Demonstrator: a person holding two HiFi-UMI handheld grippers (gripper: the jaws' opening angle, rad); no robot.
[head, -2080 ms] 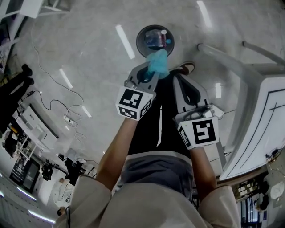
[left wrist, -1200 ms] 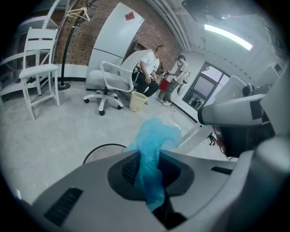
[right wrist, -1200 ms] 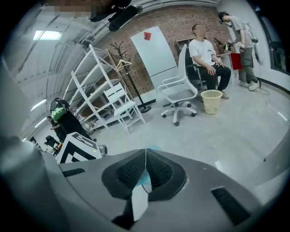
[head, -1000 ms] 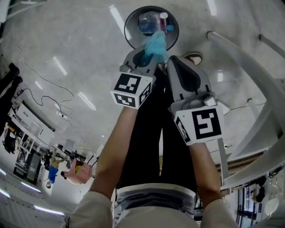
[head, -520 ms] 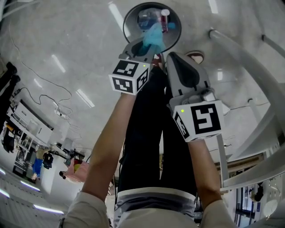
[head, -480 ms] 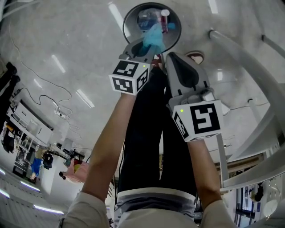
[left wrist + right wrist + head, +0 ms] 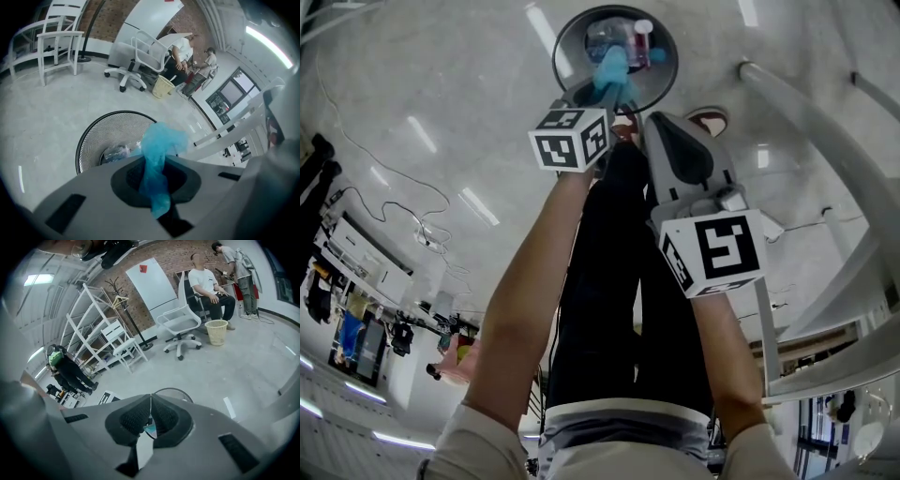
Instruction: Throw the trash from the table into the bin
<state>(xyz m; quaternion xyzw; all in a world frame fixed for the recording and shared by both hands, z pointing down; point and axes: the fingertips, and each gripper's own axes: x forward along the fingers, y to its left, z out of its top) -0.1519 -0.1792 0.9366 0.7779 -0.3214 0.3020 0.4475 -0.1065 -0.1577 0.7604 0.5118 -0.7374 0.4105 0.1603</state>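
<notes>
Left gripper (image 7: 598, 92): jaws closed on a blue crumpled scrap (image 7: 158, 143). The scrap is pinched at its middle. One end bunches out past the jaw tips and the other trails back into the gripper's hollow. Cannot tell whether it is a glove or a bag.

Position, head view: the scrap hangs over the bin (image 7: 572, 52), at 12 o'clock in the frame. It overlaps the rim on the side nearest the person. Whether it touches the rim cannot be told.

Right gripper (image 7: 151, 401): jaws closed pad to pad, nothing between them. It is held at 4 o'clock from the left gripper, clear of the bin.

Hidden or unclear:
- The bin is round, black wire mesh. In the left gripper view the gripper body cuts off its near half. In the right gripper view only an arc of rim shows above the jaws.
- Bin contents: a clear crumpled bottle (image 7: 605, 39) and a white cap (image 7: 643, 28) above something red. Neither can be identified further.
- The white table frame (image 7: 806, 112) at 2 to 4 o'clock is cut off by the frame edge; its top is out of view.
- One shoe (image 7: 705, 120) shows beyond the right gripper.

Writing: the marker cubes carry black-and-white square patterns only. The red patch (image 7: 142, 268) on a white board in the right gripper view is too small to read.
</notes>
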